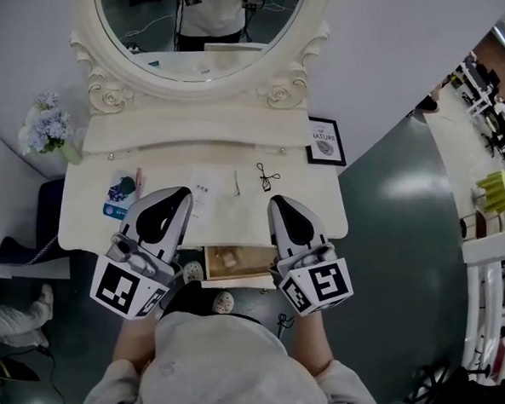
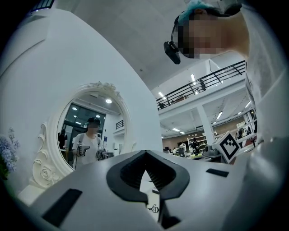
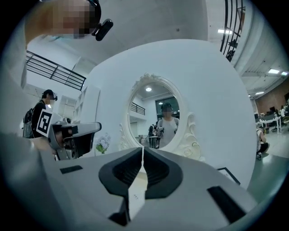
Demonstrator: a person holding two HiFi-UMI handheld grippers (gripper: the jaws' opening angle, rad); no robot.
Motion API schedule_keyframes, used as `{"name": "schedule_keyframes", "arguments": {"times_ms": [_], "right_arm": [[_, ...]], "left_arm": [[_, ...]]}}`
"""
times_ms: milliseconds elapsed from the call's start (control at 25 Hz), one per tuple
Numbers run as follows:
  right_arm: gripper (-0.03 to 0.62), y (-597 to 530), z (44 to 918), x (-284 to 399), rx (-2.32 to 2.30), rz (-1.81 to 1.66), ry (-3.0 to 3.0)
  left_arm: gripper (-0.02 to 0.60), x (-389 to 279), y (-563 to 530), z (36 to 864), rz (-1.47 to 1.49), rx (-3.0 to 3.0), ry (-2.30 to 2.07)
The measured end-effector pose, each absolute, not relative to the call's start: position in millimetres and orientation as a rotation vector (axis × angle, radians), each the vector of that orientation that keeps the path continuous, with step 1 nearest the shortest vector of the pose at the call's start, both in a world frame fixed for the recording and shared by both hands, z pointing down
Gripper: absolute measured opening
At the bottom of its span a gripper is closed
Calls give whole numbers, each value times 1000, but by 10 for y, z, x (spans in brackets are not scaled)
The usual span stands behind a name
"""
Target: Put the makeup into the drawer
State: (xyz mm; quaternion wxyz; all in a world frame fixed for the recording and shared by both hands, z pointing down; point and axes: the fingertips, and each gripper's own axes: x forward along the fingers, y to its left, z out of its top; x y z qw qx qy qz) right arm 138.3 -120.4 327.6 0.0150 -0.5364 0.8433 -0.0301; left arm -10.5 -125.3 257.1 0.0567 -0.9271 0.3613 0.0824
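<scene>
My head view shows the open drawer (image 1: 242, 264) between my left claw (image 1: 182, 193) and right claw (image 1: 279, 203), both pinched together and empty; their own cameras miss it.

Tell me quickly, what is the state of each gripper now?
Left gripper: jaws closed, holding nothing.
Right gripper: jaws closed, holding nothing.

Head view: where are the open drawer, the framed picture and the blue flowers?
open drawer (image 1: 256, 259), head view, bare wooden floor inside.
framed picture (image 1: 326, 142), head view, middle of the print.
blue flowers (image 1: 49, 128), head view, the cluster of blooms.
</scene>
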Motion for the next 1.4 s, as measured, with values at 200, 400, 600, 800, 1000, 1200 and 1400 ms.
{"name": "schedule_keyframes", "arguments": {"times_ms": [200,400,600,800,1000,1200,1400], "right_arm": [[23,-1447,3426,1383,-1726,-169,2622],[25,-1727,3673,1383,-1800,-276,2623],[25,-2005,4031,1396,-1881,-420,2642],[25,-2218,4454,1387,-1954,-527,2705],[25,-2322,4913,1343,-1987,-680,2768],[25,-2395,5283,1321,-2010,-841,2784],[25,-2475,5602,1287,-2045,-990,2789]], "left_arm": [[11,-63,-1440,2595,247,-2844,1024],[12,-30,-1658,2707,235,-2889,954],[12,6,-1884,2853,216,-2935,908],[12,28,-2080,3001,195,-2972,876],[12,16,-2229,3176,155,-3008,872],[12,-3,-2358,3289,137,-3030,876],[12,-57,-2368,3555,-9,-3075,835]]}}
